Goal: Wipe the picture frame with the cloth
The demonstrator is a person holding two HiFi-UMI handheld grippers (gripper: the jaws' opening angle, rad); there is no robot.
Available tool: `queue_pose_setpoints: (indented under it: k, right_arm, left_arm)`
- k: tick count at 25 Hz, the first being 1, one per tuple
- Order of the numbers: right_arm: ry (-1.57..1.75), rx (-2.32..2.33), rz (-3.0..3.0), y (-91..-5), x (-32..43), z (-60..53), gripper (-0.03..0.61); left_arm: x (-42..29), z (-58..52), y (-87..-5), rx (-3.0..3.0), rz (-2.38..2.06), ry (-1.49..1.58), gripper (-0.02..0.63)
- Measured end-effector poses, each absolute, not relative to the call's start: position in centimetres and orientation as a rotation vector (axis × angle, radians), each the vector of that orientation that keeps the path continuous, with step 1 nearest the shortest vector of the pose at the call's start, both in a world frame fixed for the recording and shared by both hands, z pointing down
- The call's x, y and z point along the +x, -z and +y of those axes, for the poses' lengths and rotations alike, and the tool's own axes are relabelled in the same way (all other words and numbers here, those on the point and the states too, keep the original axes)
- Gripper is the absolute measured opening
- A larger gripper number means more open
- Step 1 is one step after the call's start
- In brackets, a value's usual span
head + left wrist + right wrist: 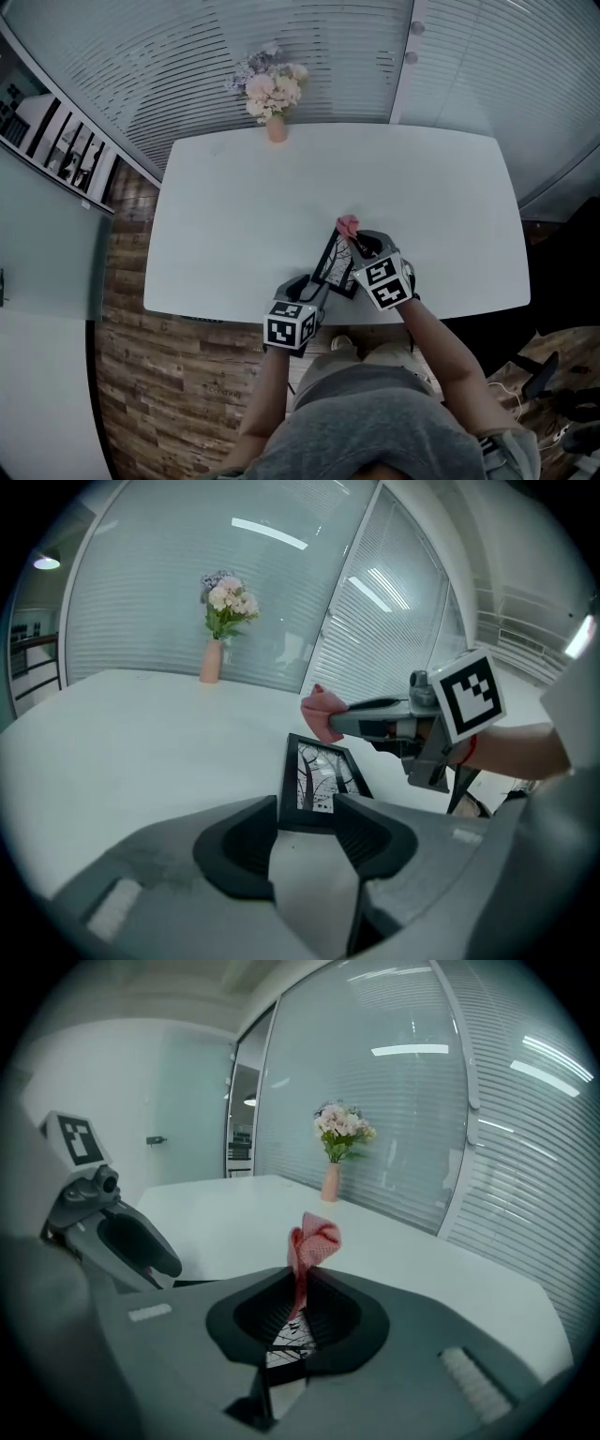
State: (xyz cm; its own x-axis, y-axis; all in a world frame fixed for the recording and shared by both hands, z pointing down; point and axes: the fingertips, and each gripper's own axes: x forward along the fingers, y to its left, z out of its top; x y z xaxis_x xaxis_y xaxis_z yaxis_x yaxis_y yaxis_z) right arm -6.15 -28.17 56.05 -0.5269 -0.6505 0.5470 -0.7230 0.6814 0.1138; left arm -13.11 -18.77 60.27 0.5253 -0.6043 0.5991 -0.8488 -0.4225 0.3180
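Note:
A small black picture frame (335,265) with a black-and-white print lies near the front edge of the white table (234,206). My left gripper (314,286) stands open at the frame's near end. In the left gripper view that end of the frame (317,780) sits between the left gripper's spread fingertips (307,808), and the pads do not press on it. My right gripper (358,242) hovers over the frame's far end, shut on a pink cloth (348,224). The cloth (314,1239) sticks up out of the right gripper (302,1283), and the frame (286,1340) shows below.
A pink vase of flowers (275,94) stands at the table's far edge, well away from both grippers. Glass walls with blinds rise behind the table. The front table edge (234,314) runs just under my hands, with wood floor beyond at the left.

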Motion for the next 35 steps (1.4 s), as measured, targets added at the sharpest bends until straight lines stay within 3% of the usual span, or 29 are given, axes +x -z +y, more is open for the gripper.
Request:
queue_pose_setpoints:
  k: [35]
  right_arm:
    - [-0.220, 0.880, -2.231, -60.5, -8.1, -27.3, 0.040]
  left_arm:
    - [-12.9, -19.0, -62.0, 2.085, -1.126, -0.645, 0.178]
